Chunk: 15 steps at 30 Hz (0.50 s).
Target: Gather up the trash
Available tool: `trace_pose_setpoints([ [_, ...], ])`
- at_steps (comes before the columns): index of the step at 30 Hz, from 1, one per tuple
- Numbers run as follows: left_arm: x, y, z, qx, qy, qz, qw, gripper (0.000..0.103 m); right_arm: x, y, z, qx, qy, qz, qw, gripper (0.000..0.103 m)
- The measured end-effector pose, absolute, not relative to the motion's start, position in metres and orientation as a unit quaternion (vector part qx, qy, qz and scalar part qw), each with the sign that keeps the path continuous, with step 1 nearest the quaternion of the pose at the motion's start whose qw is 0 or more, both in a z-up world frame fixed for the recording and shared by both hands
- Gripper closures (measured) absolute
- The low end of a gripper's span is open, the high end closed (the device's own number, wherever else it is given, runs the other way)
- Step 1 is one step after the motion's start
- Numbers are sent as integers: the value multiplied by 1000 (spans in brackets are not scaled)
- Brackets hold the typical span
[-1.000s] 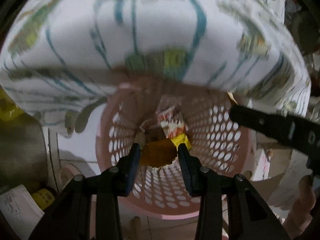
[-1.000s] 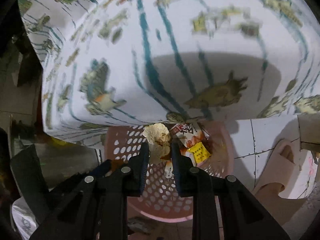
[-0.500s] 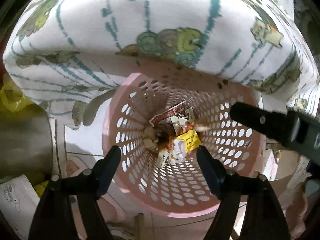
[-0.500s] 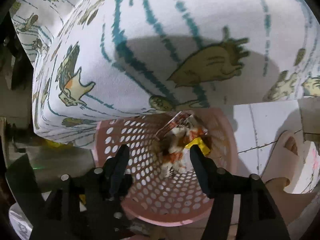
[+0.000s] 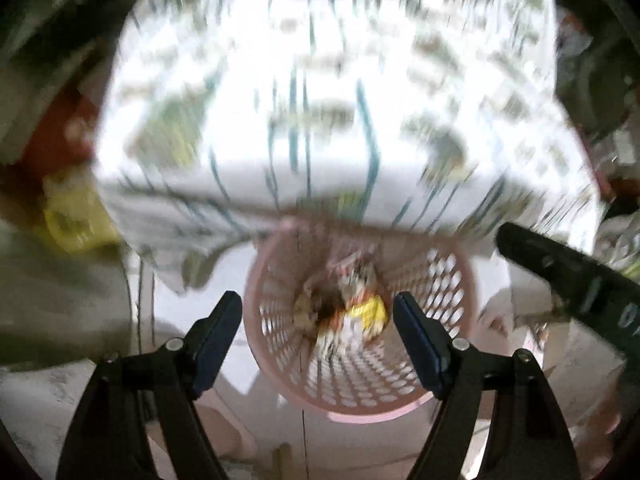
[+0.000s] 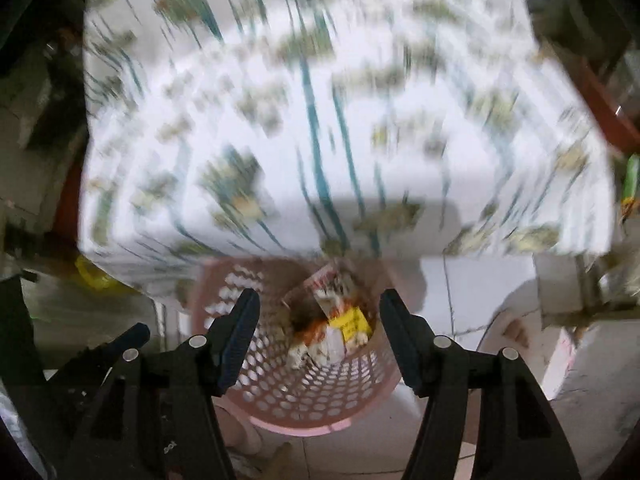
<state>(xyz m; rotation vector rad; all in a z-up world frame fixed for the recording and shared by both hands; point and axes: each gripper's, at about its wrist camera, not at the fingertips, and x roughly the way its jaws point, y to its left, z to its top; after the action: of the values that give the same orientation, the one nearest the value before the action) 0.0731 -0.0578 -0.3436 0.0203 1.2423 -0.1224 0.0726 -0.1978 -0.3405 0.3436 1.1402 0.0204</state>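
Observation:
A pink perforated basket [image 5: 436, 396] stands on the floor under the table edge; it also shows in the right wrist view [image 6: 280, 420]. Wrappers and scraps [image 5: 352, 308] lie at its bottom, also seen in the right wrist view [image 6: 332, 328]. My left gripper [image 5: 318, 320] is open and empty above the basket. My right gripper [image 6: 318, 320] is open and empty above the basket. The right gripper's black arm [image 5: 568, 280] shows at the right of the left wrist view. Both views are motion-blurred.
A table with a white cloth printed with teal lines and animals [image 5: 320, 100] overhangs the basket's far side [image 6: 320, 120]. A yellow object [image 5: 72, 224] lies at the left. The floor is pale tile [image 6: 460, 312].
Both grippers opened and dropped their scraps into the basket a second ago. Since then both have pulled back and up; the basket looks smaller and the views blur.

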Motion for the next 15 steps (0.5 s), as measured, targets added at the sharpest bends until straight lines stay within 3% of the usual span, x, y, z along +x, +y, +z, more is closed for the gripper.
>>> trace_pose_setpoints([
  [5,70,-44,-278,-8,521,-48,852,27,60,-203,-258,90,464,0,881,37],
  [7,67,-38,-248,-7,489,-42,871,27,52,-202,-231,70,438,1,896,28],
  [10,56,-27,-201,4,446,-28,894,15,33,-208,-194,47,396,2,917,20],
  [12,48,-19,-178,2,418,-23,908,2,21,-213,-175,38,374,0,926,14],
  [15,36,-9,-147,11,372,-15,928,0,7,-215,-154,23,345,1,938,10],
])
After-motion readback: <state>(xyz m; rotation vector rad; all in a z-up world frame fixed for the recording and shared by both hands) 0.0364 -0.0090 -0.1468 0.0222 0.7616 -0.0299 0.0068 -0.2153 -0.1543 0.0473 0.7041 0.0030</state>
